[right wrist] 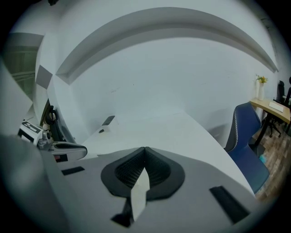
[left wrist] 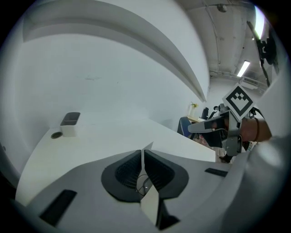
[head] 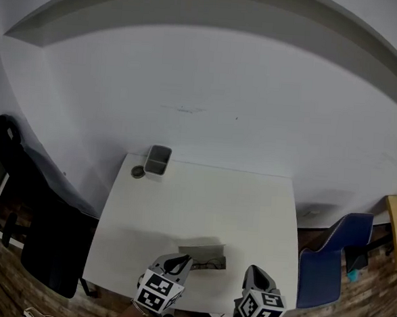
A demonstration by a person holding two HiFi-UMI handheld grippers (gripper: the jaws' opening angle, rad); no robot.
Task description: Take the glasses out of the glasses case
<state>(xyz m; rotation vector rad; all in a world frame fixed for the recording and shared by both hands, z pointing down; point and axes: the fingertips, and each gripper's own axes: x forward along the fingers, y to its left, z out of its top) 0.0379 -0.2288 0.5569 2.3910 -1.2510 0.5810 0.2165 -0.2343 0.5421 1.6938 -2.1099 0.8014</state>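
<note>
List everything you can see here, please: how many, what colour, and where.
table: one, white, against the wall.
glasses case: one, grey, open, near the table's front edge.
glasses: one pair, dark frame, in the case.
box: one, grey and white, table's far left corner.
round object: one, dark, left of the box.
blue chair: one, right of the table.
black chair: one, left of the table.
left gripper: one, grey, jaws together, at the case's left end.
right gripper: one, grey, jaws together, right of the case.
</note>
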